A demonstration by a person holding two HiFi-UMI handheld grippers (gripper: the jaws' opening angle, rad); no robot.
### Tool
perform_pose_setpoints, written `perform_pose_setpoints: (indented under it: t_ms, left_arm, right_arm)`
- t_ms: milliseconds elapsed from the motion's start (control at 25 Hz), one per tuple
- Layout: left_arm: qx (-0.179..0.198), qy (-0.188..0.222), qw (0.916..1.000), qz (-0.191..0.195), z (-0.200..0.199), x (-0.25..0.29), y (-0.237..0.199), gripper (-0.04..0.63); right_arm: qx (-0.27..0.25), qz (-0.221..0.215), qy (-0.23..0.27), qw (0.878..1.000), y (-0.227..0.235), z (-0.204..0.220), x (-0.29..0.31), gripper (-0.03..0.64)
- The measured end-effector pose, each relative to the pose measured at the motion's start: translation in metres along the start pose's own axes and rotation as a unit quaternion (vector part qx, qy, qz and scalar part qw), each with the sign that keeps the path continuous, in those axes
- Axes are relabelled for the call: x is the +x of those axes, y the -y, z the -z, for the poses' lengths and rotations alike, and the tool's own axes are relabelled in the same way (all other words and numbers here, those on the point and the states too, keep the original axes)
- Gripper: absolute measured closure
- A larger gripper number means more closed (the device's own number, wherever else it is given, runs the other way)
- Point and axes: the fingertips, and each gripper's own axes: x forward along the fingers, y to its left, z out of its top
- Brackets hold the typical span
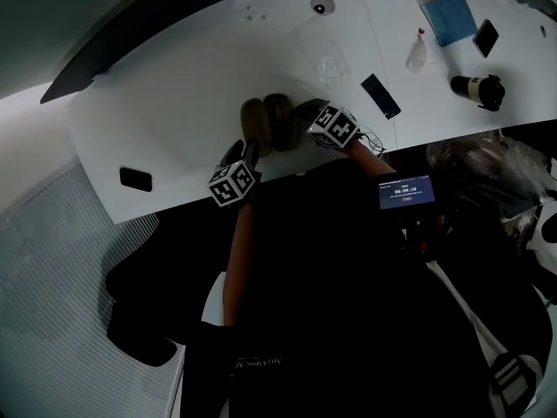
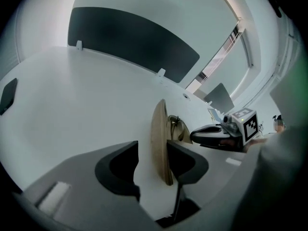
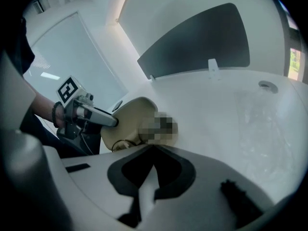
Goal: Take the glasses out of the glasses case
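two grippers work at one open glasses case [image 1: 271,122] on the table [image 1: 174,120]. left gripper [image 2: 150,150]: jaws apart, straddling the raised lid [image 2: 160,129]. right gripper [image 3: 153,149]: jaws together, tips at the case. we count one pair of glasses [image 2: 177,127], inside the case.

Our left gripper [image 2: 151,148], angled steeply down, straddles the case lid [image 2: 159,124] with jaws apart; our right gripper [image 3: 154,148] pinches the glasses case [image 3: 129,119].

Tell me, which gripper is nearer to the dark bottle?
Right. The right gripper holds the glasses case on the side toward the dark bottle; the left gripper is at the case's other side.
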Motion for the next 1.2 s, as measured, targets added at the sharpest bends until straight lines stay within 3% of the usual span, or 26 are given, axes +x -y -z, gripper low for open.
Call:
perform_pose_setpoints:
  t_ms: [160, 320, 440, 640, 760, 880, 1000, 1200]
  left_arm:
    - [-0.018, -0.021, 0.9995, 0.014, 0.013, 0.005, -0.02, 0.417]
    - [-0.06, -0.058, 0.9945, 0.062, 0.032, 0.017, -0.028, 0.511]
    - [-0.102, -0.059, 0.9882, 0.097, 0.035, 0.019, -0.029, 0.547]
    - [-0.15, -0.059, 0.9817, 0.101, 0.033, 0.019, -0.029, 0.561]
    - [-0.151, -0.045, 0.9803, 0.12, 0.026, 0.009, -0.024, 0.521]
    - [-0.14, -0.037, 0.977, 0.157, 0.015, -0.003, -0.015, 0.424]
    - [-0.122, -0.034, 0.978, 0.166, 0.006, -0.015, -0.019, 0.403]
    - [-0.097, -0.017, 0.98, 0.173, -0.021, -0.038, -0.036, 0.423]
  right_arm:
    - [0.009, 0.01, -0.009, 1.0, 0.001, -0.001, 0.004, 0.609]
    - [0.025, 0.018, -0.008, 1.0, 0.0, -0.007, 0.015, 0.609]
    - [0.037, 0.028, -0.011, 0.999, 0.0, -0.009, 0.02, 0.609]
    - [0.066, 0.034, -0.028, 0.997, 0.003, -0.012, 0.021, 0.609]
    - [0.088, 0.04, -0.029, 0.995, -0.001, -0.016, 0.022, 0.609]
    - [0.116, 0.048, -0.017, 0.992, -0.006, -0.023, 0.022, 0.609]
    - [0.13, 0.065, -0.007, 0.989, -0.013, -0.033, 0.019, 0.607]
    - [0.129, 0.084, -0.003, 0.988, -0.036, -0.056, 0.013, 0.607]
